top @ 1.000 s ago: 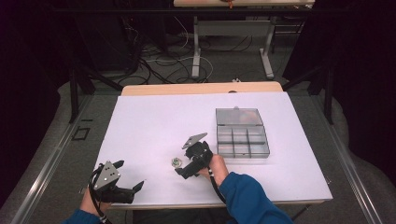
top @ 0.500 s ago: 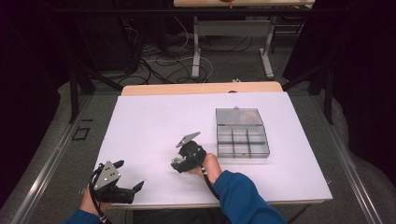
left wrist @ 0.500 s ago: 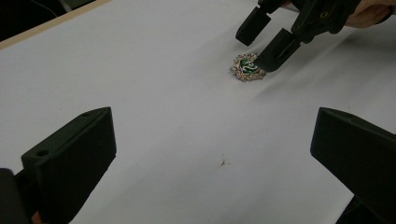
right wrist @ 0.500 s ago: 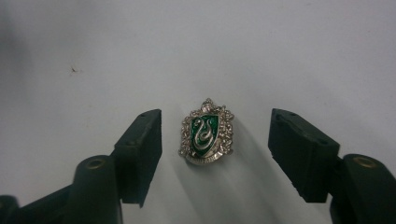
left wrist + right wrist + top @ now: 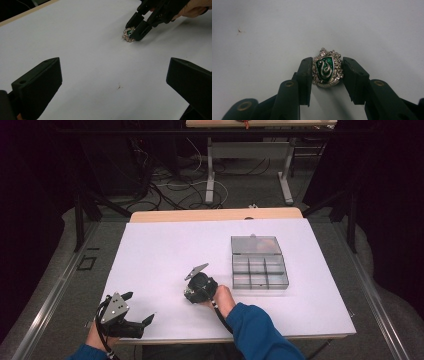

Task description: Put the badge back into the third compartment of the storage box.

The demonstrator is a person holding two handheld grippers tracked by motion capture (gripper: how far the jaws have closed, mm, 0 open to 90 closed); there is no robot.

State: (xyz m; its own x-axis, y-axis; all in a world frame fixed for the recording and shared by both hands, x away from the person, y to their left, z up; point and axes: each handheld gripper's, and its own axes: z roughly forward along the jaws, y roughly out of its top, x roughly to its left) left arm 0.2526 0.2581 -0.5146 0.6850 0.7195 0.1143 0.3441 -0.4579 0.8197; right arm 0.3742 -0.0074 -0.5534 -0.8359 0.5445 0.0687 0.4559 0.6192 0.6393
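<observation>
A small silver badge (image 5: 327, 68) with a green shield and a snake on it lies on the white table (image 5: 165, 250). My right gripper (image 5: 327, 63) is shut on it, one jaw pressed against each side. In the left gripper view the badge (image 5: 128, 34) sits at the tips of the right gripper (image 5: 135, 32), low on the table surface. In the high view the right gripper (image 5: 192, 295) is near the table's front middle, held by a hand with a blue sleeve. My left gripper (image 5: 140, 307) rests at the front left, jaws wide open and empty (image 5: 115, 75).
A clear plastic box (image 5: 259, 270) with several compartments stands right of the right gripper, its lid (image 5: 255, 245) folded open behind it. A small dark speck (image 5: 118, 87) marks the table. Cables and table legs lie beyond the far edge.
The right gripper has moved left and toward the front edge onto the badge and has taken it between its jaws. The left gripper has stayed put.
</observation>
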